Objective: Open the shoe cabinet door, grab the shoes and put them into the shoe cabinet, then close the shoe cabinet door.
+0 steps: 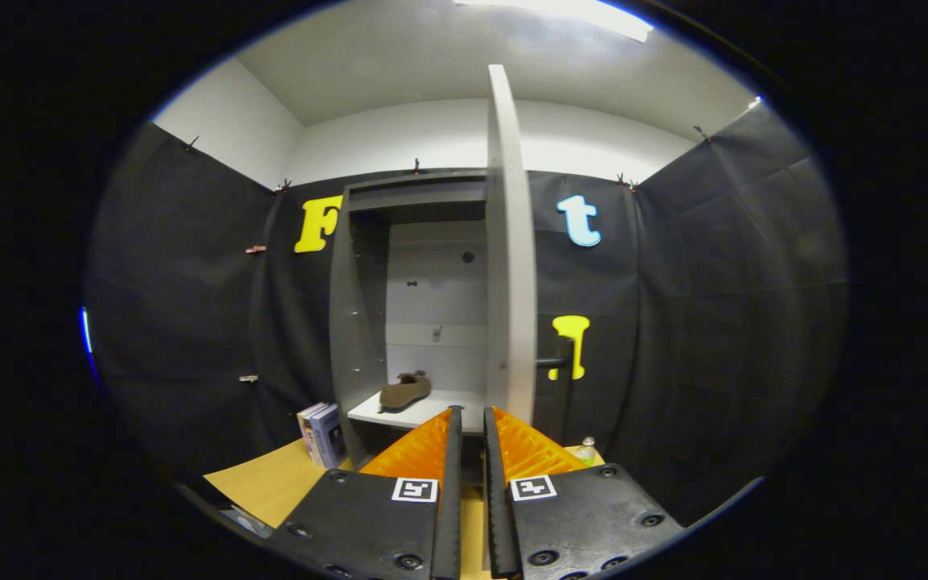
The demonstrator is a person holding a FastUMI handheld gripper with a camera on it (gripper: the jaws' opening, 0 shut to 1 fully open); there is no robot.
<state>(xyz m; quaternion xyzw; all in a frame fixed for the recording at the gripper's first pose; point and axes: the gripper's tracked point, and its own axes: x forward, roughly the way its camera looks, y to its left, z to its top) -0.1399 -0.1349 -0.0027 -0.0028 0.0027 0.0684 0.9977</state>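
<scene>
Gripper view, booth interior; shoe cabinet point(367, 322) stands tall against the back wall, open-fronted, pale inside; its door point(510, 242) is swung out toward the camera and seen edge-on, rising straight ahead of the tool's fingers; a dark handle point(551, 363) juts from the door's right face, low on the panel.

Desk point(271, 483) carries the cabinet; a boxed item point(321, 435) stands beside the cabinet's left foot; a small bottle point(587, 449) sits to the right, partly hidden by a finger.

Tool point(472, 419): fingers nearly together, a narrow gap between them, nothing held; tips level with the shelf's front edge.

Shoe point(404, 391) lies on the lower shelf point(399, 412), left of the door edge, beyond the left finger; long axis roughly left-right with a slight tilt; I cannot tell toe from heel at this size.

Judgement: shoe looks stowed, so closing the door is the step in hand; best to come round to the door's right face, press flat near the handle, and swing it leftward in a smooth arc; keep the fingers clear of the shelf edge; check that the shoe sits far enough back not to foul the door.
</scene>
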